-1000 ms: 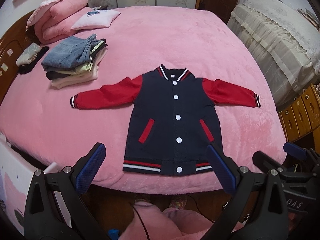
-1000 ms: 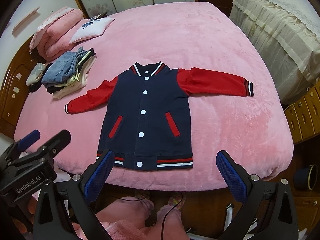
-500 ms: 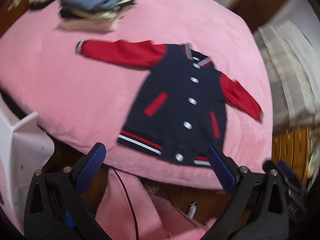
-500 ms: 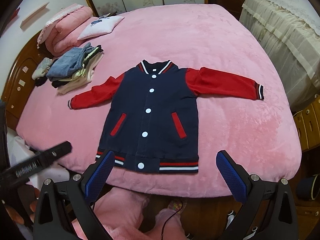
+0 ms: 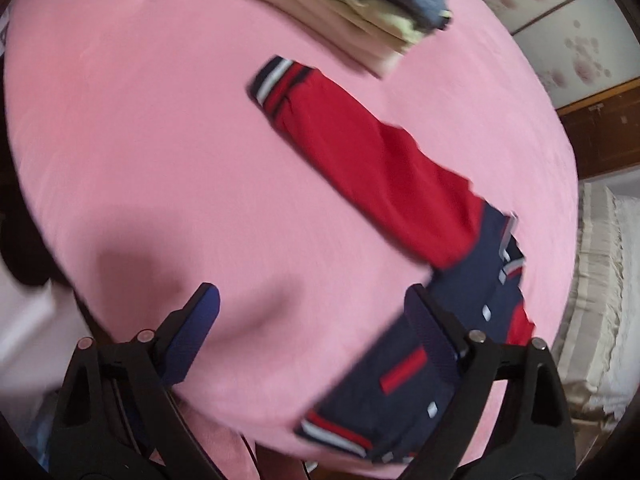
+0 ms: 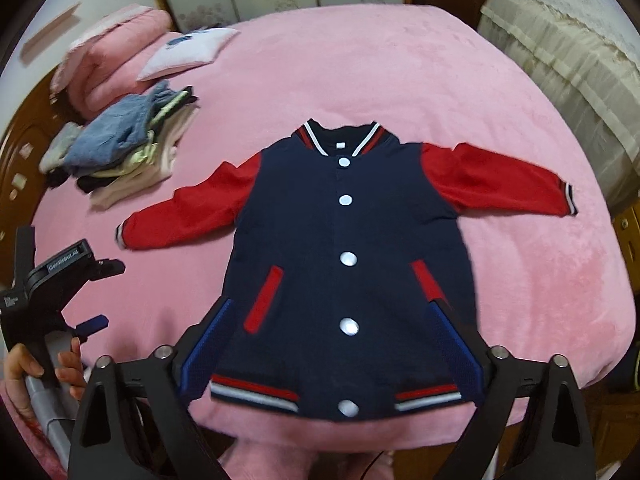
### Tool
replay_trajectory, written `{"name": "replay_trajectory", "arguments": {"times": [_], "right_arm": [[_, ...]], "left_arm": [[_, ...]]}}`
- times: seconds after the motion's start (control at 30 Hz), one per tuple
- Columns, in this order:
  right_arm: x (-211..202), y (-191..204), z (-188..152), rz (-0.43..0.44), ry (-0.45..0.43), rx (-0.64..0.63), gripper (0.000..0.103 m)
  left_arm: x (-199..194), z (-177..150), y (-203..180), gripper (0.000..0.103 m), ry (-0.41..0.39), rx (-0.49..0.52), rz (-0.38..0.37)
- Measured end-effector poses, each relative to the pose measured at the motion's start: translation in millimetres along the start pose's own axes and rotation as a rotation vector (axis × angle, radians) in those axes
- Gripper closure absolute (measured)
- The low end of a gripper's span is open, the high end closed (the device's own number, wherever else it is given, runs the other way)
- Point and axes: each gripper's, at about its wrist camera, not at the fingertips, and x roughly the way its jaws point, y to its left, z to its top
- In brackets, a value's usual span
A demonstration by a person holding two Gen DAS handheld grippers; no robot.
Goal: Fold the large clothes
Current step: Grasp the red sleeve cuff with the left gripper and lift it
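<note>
The varsity jacket [image 6: 344, 264] lay flat and face up, buttoned, on the pink bedspread [image 6: 400, 64], sleeves spread to either side and hem at the near edge of the bed. A second before, both tools had hung back from the bed with the whole garment in view; by this moment the left gripper [image 5: 316, 328] had swung out toward the left sleeve [image 5: 376, 168], whose striped cuff [image 5: 276, 80] lay just short of a stack of folded clothes [image 5: 360, 12] — motion blur marked the swing. The right gripper [image 6: 332, 348] had closed in over the hem, its fingers framing the lower body. Both tools stood spread wide, gripping nothing, and neither touched cloth. The change suggested that the approach was ending and a first grasp, probably at the sleeve, was about to begin; no fold had yet been made.

Legible writing: the body of the left tool, seen from the right wrist view, bore a label reading roughly "GenRobot.AI" [image 6: 64, 266]. A white tag inside the collar [image 6: 341, 145] was too small to read.
</note>
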Motion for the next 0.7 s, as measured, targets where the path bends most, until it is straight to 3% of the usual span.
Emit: {"name": "replay_trajectory", "arguments": {"times": [0.17,0.23,0.3,0.47,0.53,0.7], "right_arm": [[69.1,31.4,33.1,-0.008,0.066,0.159,0.024],[93.8,34.1,42.1,-0.008,0.078,0.222,0.028],[120.5,38.4,52.0,-0.005,0.087,0.264,0.028],[168.8,50.5,65.3,-0.017,0.077,0.27,0.029],[181.9,52.7,70.0,-0.02,0.068,0.258,0.029],[202.6,44.4,69.4,-0.007,0.059,0.285,0.029]], "left_arm": [[44.0,51.5,16.5,0.024,0.005,-0.024,0.012],[62.3,70.4,23.7,0.045,0.001,-0.047,0.015],[76.5,81.7,27.8,0.055,-0.013,-0.075,0.012],[90.0,102.9,27.7,0.067,-0.173,-0.098,-0.045],[94.7,110.8,24.2,0.08,-0.224,-0.093,-0.045],[91.4,109.9,-8.8,0.085,-0.372,-0.034,-0.026]]}}
